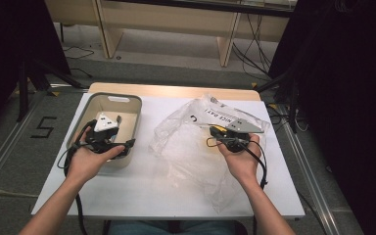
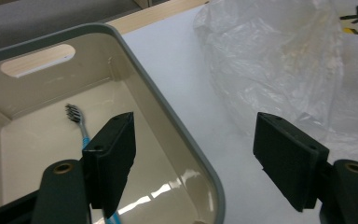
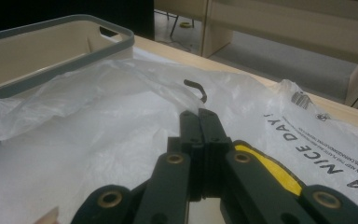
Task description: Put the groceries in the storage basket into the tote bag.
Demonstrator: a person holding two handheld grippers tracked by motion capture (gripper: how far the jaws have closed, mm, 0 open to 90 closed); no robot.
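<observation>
A beige bin [image 1: 115, 98] with a grey rim [image 2: 168, 93] stands at the table's left. In it lies a blue toothbrush [image 2: 81, 128] with dark bristles. My left gripper [image 1: 110, 133] hangs over the bin's right wall, open [image 2: 193, 135], one jaw inside the bin and one outside, nothing between them. A crumpled clear plastic bag [image 1: 191, 144] with black print lies right of the bin [image 2: 284, 60]. My right gripper [image 1: 211, 129] rests on the bag, jaws together [image 3: 199, 114]. A raised fold of the bag [image 3: 98, 93] runs up to its tips and looks pinched there.
The white table top [image 1: 152, 193] has bare room toward the person. Beyond the table stand pale wooden furniture legs [image 1: 225, 44] with cables on the floor. The bin's rim [image 3: 51, 42] shows behind the bag in the right gripper view.
</observation>
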